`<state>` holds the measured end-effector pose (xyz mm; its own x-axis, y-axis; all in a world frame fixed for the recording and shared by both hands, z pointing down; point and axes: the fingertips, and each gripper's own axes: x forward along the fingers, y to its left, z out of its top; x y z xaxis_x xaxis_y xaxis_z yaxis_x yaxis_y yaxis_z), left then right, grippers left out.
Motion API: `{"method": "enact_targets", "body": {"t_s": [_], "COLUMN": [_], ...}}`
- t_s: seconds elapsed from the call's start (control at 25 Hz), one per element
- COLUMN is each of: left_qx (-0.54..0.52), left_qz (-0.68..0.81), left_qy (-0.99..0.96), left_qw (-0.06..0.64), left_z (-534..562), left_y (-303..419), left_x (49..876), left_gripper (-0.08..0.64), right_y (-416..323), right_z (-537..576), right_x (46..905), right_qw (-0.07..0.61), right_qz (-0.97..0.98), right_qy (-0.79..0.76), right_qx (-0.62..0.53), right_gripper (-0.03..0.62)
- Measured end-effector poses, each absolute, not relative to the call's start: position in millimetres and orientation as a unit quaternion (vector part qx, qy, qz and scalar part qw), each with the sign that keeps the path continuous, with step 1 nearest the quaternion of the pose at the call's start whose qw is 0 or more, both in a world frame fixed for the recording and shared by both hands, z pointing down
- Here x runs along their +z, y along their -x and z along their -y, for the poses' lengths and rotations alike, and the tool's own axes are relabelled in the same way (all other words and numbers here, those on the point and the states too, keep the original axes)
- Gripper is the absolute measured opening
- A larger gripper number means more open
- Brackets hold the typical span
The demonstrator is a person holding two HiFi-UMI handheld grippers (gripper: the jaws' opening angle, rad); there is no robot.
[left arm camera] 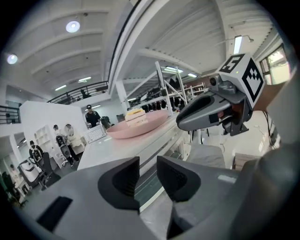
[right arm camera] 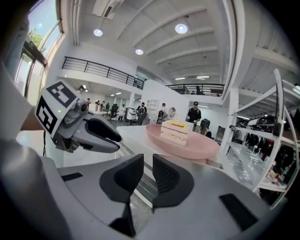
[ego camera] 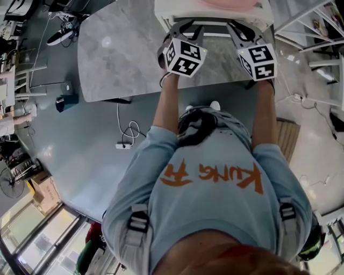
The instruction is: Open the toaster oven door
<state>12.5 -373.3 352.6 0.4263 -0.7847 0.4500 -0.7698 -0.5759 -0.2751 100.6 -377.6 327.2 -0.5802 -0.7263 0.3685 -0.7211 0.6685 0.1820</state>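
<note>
Toaster oven [ego camera: 171, 15]: white, top centre of the head view, standing on a grey table [ego camera: 118, 53]. A pink plate [right arm camera: 187, 146] with a cake slice [right arm camera: 175, 131] sits on top.

Left gripper [ego camera: 192, 28] and right gripper [ego camera: 242, 27]: both at the oven's front edge, jaws slightly parted, gripping nothing.

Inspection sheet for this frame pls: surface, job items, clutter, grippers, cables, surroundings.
Surface: grey table, oven at its far edge.
Job's things: white oven, door not yet open.
Clutter: pink plate with cake slice on the oven.
Grippers: left gripper and right gripper at the oven's front edge, jaws slightly apart, pressing on nothing.
Cables: white cable and power strip on the floor.
Surroundings: people, rack, shoes.
</note>
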Motion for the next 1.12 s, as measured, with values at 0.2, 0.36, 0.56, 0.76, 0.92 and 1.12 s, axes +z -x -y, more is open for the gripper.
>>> {"method": "enact_targets", "body": {"t_s": [0.2,0.36,0.56,0.76,0.92,1.12], "left_qx": [-0.345,-0.392,-0.450,-0.483,-0.507,-0.529], "left_qz": [-0.402,-0.357,-0.312,-0.271,-0.248,-0.233], "left_qy": [0.846,0.843,0.830,0.820,0.810,0.795], "left_qw": [0.058,0.085,0.112,0.143,0.163,0.182], "left_z": [377,378,382,384,383,388], "left_y": [-17,-18,-16,-20,-20,-17], "left_x": [363,371,387,394,401,401], "left_gripper": [0.143,0.169,0.179,0.179,0.178,0.128], "right_y": [-89,-82,-83,-84,-84,-82], "right_z": [374,377,380,384,387,392], "right_x": [343,362,379,393,400,402], "right_qw": [0.292,0.362,0.452,0.508,0.537,0.560], "right_qz": [0.886,0.875,0.842,0.813,0.793,0.777], "right_qy": [-0.356,-0.305,-0.242,-0.195,-0.171,-0.154], "right_qx": [-0.056,-0.103,-0.166,-0.208,-0.233,-0.243], "right_gripper": [0.108,0.129,0.136,0.129,0.117,0.097]}}
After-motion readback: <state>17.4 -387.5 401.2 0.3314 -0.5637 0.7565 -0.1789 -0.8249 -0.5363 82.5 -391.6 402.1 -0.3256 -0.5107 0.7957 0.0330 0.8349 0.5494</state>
